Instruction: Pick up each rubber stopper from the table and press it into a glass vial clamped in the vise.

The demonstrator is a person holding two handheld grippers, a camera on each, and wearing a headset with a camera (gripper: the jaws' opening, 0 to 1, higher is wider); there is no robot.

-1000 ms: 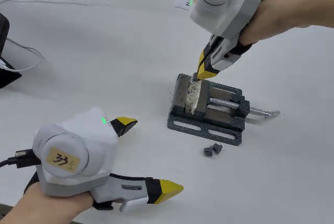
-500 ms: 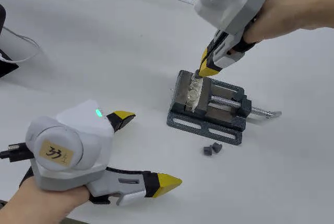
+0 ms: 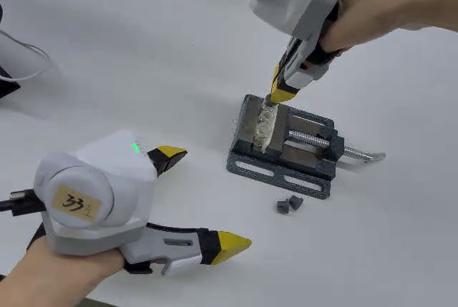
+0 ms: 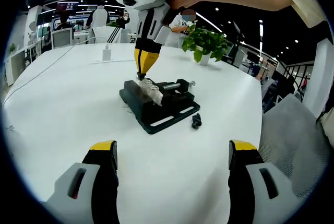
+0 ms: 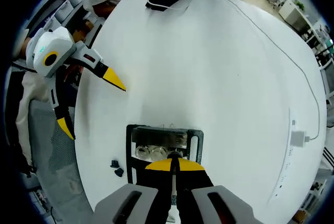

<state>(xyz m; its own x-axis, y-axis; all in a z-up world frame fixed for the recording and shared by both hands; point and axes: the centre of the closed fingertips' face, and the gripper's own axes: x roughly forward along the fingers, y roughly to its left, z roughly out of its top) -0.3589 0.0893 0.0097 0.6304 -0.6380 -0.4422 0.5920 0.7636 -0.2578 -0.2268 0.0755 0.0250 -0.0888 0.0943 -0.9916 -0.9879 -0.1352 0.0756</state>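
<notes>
Count: one vise (image 3: 275, 171), two loose rubber stoppers (image 3: 290, 205), and a row of glass vials (image 3: 263, 127) too crowded to number.
Stoppers: side by side on the table (image 3: 143, 71), just beside the vise's near edge.
Your right gripper (image 3: 275, 96): tipped steeply down, its tip at the far end of the vial row; jaws pressed together, and anything between them is hidden.
Your left gripper (image 3: 207, 198): low over the table, well apart from the vise, jaws wide with nothing between them.
Vise axis: in the head view the screw runs rightward; the vial row lies across it.
</notes>
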